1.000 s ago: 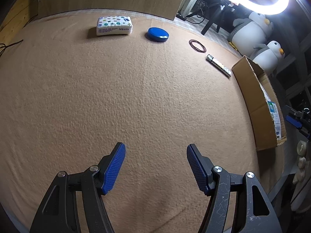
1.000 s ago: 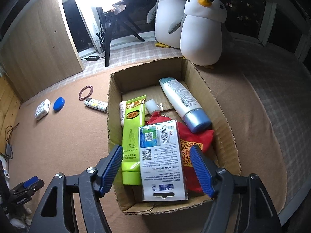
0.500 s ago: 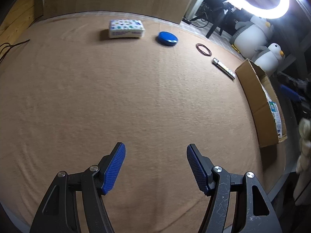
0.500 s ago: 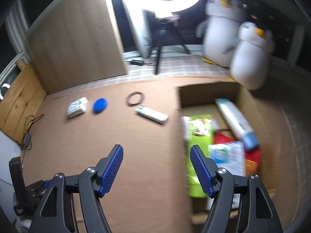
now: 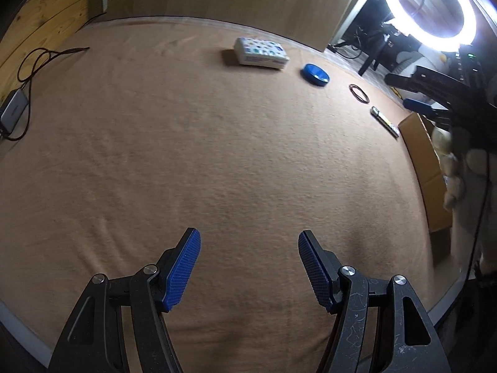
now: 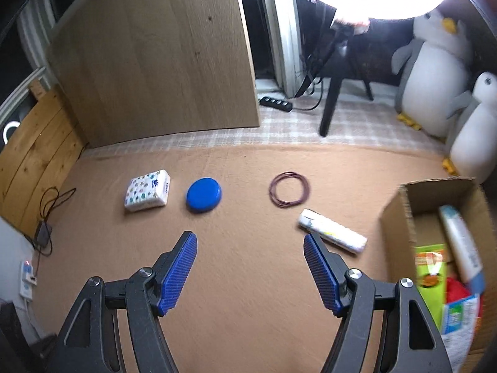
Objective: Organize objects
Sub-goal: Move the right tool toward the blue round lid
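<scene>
A white patterned tissue pack (image 6: pixel 148 195), a blue round lid (image 6: pixel 203 194), a brown ring of bands (image 6: pixel 289 189) and a white tube (image 6: pixel 331 235) lie on the tan cloth. The same pack (image 5: pixel 260 52), lid (image 5: pixel 315 74), ring (image 5: pixel 359 93) and tube (image 5: pixel 385 122) show far off in the left wrist view. A cardboard box (image 6: pixel 400 217) at the right holds several packages. My right gripper (image 6: pixel 250 269) is open and empty, above the cloth in front of the lid and tube. My left gripper (image 5: pixel 249 270) is open and empty over bare cloth.
Two plush penguins (image 6: pixel 435 77) and a ring-light tripod (image 6: pixel 334 99) stand beyond the cloth. A wooden board (image 6: pixel 155 62) stands at the back. A cable and adapter (image 5: pixel 14 112) lie at the left edge. The box (image 5: pixel 425 168) sits at the right.
My right gripper has swung left from above the box towards the loose items on the cloth. My left gripper's view has turned a little, staying over bare cloth. Both stay open.
</scene>
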A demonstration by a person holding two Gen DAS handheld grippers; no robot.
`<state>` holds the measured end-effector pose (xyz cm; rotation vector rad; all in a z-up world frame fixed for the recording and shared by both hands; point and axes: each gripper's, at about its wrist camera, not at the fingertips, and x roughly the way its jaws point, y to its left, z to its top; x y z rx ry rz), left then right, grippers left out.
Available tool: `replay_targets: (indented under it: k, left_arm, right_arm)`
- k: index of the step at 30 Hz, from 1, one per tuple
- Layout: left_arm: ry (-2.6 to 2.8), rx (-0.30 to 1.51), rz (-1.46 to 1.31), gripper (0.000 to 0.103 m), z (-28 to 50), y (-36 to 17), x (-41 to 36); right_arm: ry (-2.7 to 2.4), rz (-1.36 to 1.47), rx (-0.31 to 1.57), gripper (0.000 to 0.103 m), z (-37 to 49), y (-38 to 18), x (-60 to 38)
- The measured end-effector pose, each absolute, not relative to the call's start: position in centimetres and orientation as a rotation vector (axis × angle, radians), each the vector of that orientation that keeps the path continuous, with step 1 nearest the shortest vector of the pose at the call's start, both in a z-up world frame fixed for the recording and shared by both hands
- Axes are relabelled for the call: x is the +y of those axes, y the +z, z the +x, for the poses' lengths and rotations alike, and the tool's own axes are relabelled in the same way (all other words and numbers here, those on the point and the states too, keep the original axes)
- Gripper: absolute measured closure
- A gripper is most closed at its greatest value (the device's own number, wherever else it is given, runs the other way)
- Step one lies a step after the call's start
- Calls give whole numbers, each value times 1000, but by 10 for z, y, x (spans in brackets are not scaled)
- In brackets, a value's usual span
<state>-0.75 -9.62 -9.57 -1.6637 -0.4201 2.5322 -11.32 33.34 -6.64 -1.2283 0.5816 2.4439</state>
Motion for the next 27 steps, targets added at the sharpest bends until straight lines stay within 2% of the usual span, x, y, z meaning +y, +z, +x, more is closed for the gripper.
replay_targets:
  k: [8,18,27]
  left_arm:
    - [2527,-439,-1672,34,-4,-101,-114]
    - [2532,-465,-1693,34,0,-106,-139]
    - [2549,-504,-1701,34,-1,-108,-156]
  right_arm:
    - [2407,-1315,619,35,-163,-92,336]
    - [2387,-1413,485,35,-227,-113,320]
    - [2328,-1489,482,35,-255,-131,320]
